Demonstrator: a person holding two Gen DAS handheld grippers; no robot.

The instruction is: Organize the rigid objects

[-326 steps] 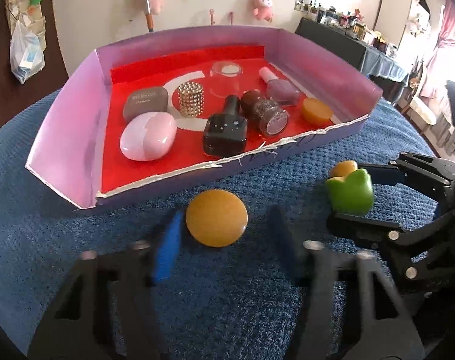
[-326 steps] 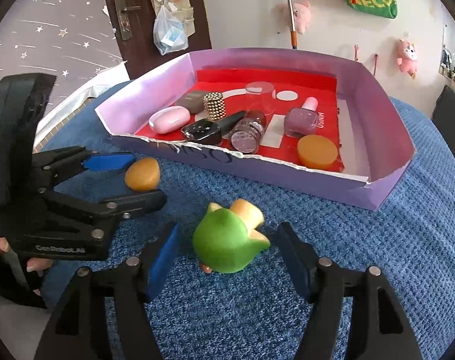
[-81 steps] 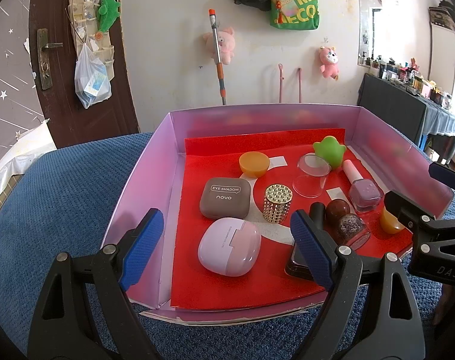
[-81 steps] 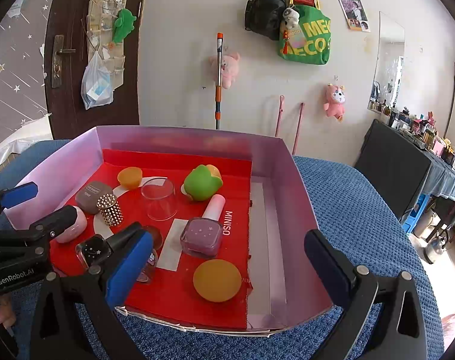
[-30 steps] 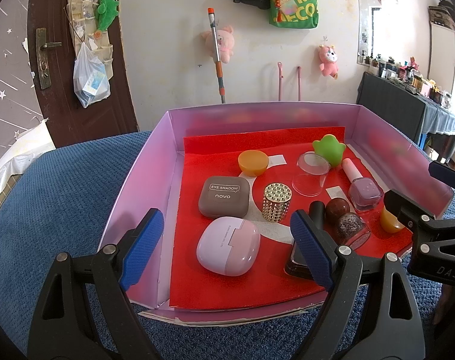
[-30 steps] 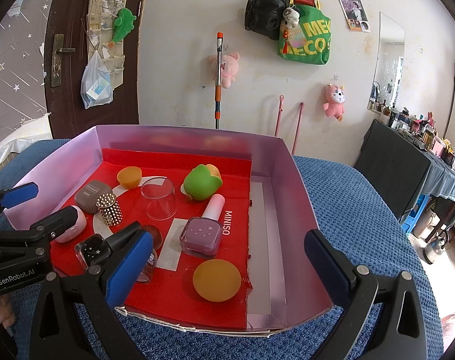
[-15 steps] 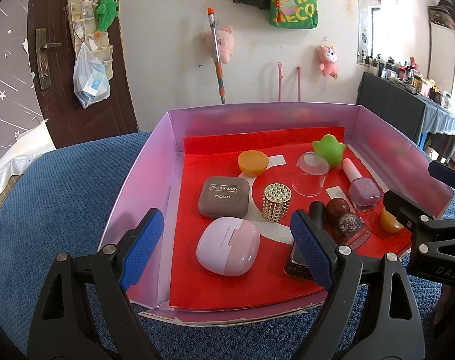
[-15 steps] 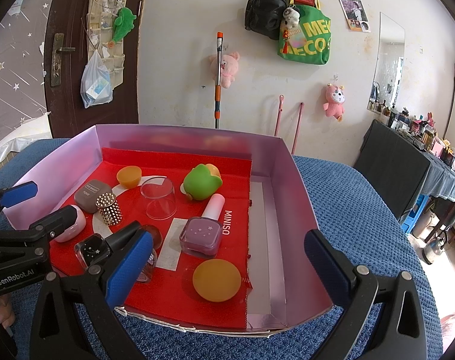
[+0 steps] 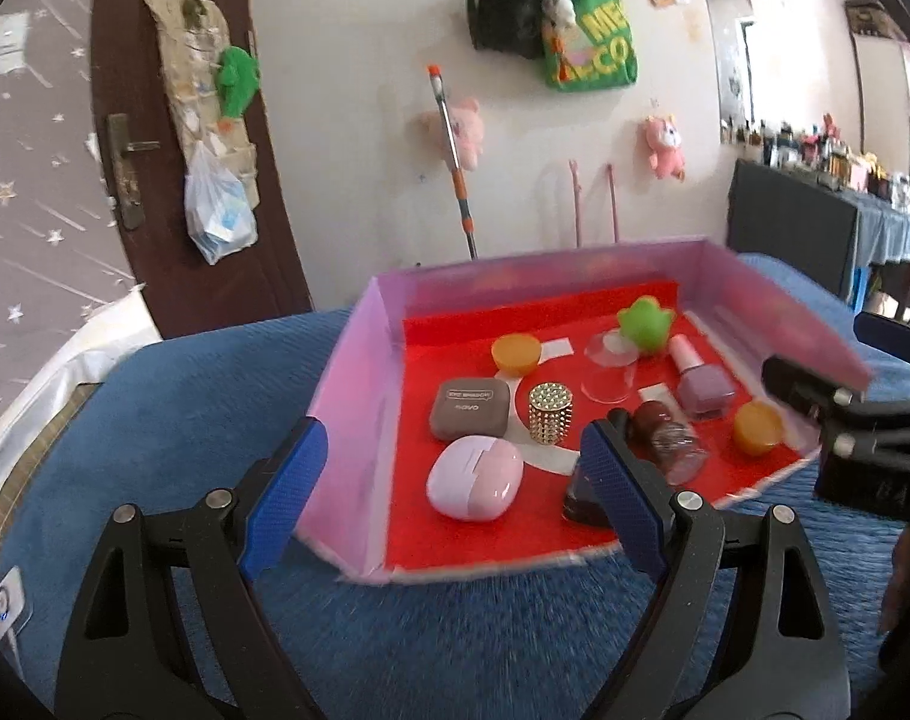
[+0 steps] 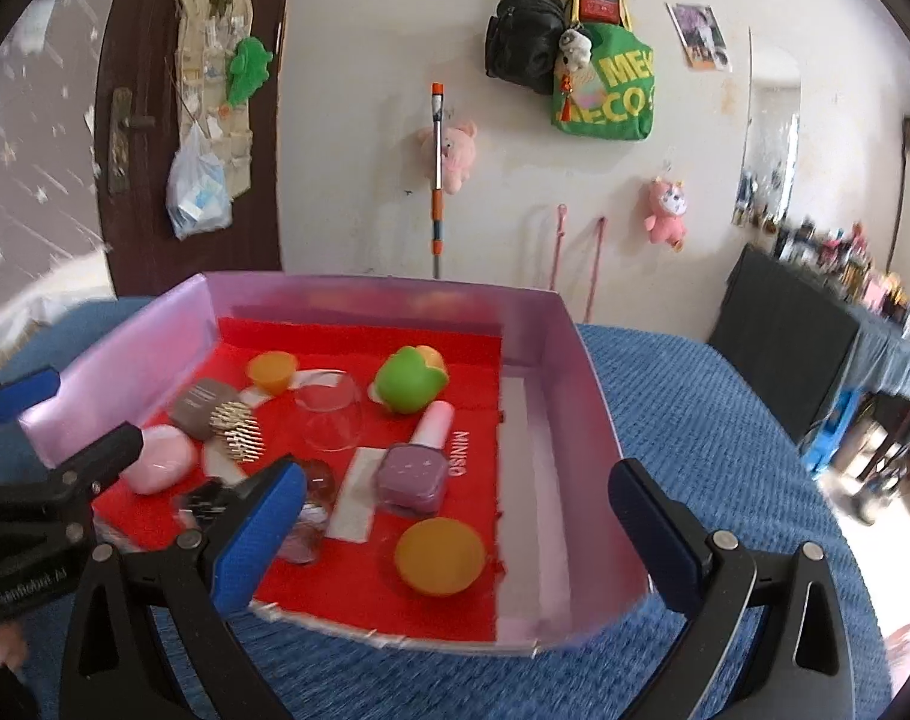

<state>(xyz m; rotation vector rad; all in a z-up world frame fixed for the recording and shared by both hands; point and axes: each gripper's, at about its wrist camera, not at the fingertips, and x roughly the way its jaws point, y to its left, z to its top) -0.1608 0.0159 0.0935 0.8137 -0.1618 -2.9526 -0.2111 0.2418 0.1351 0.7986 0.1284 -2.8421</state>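
1. Two grippers hovering just short of the tray's (image 10: 580,372) near wall: left gripper (image 9: 455,495) spread wide and holding nothing, right gripper (image 10: 455,531) likewise.
2. Lying inside on the red liner: green toy (image 10: 408,383), purple bottle (image 10: 416,468), pink case (image 9: 475,477), orange disc (image 10: 440,553) nearest the right fingers.
3. Nothing showing loose on the blue cloth (image 10: 724,450); likely finishing, with open room beside the tray for moving away.

Dark glossy nail-polish bottle (image 9: 580,495) half hidden behind blue-padded left gripper finger (image 9: 619,495); small items on distant dark sideboard (image 10: 838,258) blurred.
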